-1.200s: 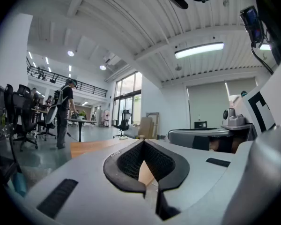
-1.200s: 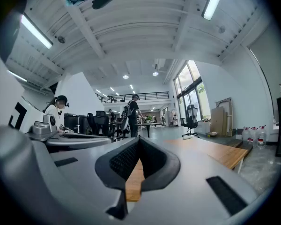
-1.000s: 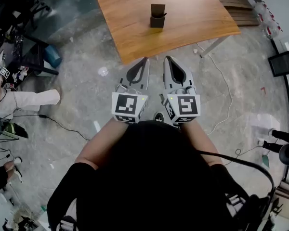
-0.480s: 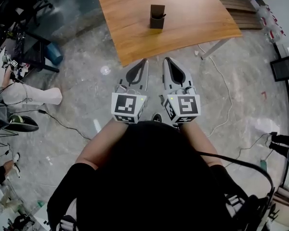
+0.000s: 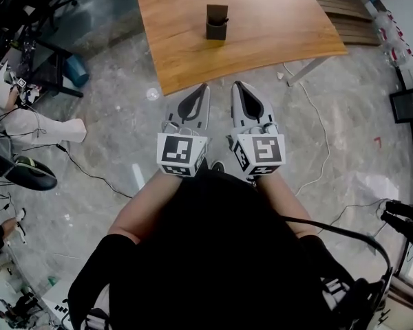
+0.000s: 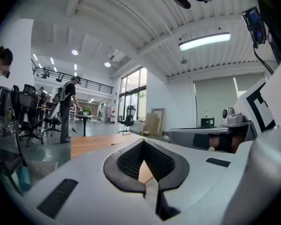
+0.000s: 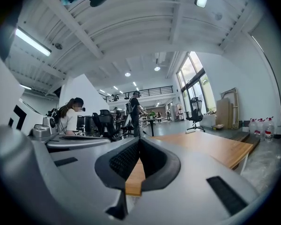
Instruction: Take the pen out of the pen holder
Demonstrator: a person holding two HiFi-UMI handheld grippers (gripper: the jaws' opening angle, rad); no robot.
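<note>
Left hand-held gripper (image 5: 204, 88) and right hand-held gripper (image 5: 237, 86) are both clenched on nothing, side by side over the floor (image 5: 117, 122), short of the tabletop (image 5: 282, 26). The pen holder (image 5: 217, 25) stands upright on the tabletop, well apart from both. A dark pen (image 5: 225, 20) appears to lean at its right rim, though it shows small. It is judged light, stiff and smooth: pinch the exposed upper shaft.

Head view: high above floor (image 5: 124, 115), short of counter (image 5: 261, 19) near edge, facing steeply down. Left gripper view: camera on left gripper (image 5: 206, 86), low, near counter edge, looking about level along own jaws across counter top. Right gripper view: on right gripper (image 5: 235, 84), just beside, same heading. All three views share counter; gripper views share office (image 6: 84, 121) beyond it.
</note>
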